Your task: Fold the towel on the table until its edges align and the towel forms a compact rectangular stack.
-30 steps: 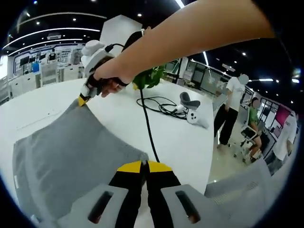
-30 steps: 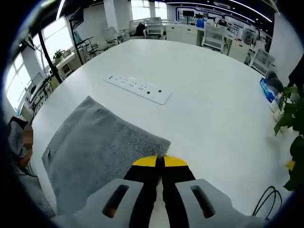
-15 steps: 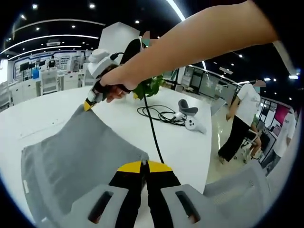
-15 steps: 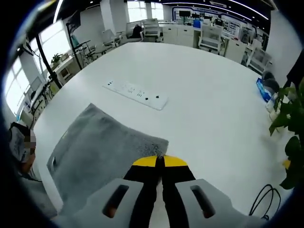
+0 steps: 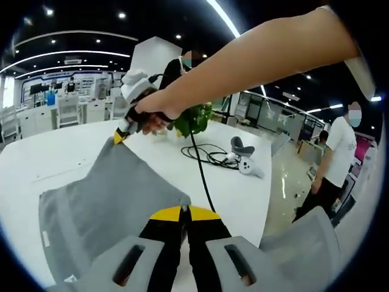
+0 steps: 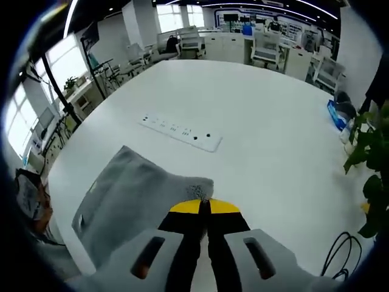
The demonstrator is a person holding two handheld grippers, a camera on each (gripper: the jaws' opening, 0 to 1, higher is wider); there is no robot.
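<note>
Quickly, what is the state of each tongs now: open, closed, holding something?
Left tongs: closed on a corner of the grey towel.
Right tongs: closed on another corner of the same towel.

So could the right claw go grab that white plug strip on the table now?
Probably not yet. The right claw is shut on a corner of the towel. The plug strip lies farther across the table with bare tabletop between, so it would have to let go first.

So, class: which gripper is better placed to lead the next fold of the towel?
Neither clearly: the left gripper and right gripper each pinch a corner of the towel, so they should probably move together.
</note>
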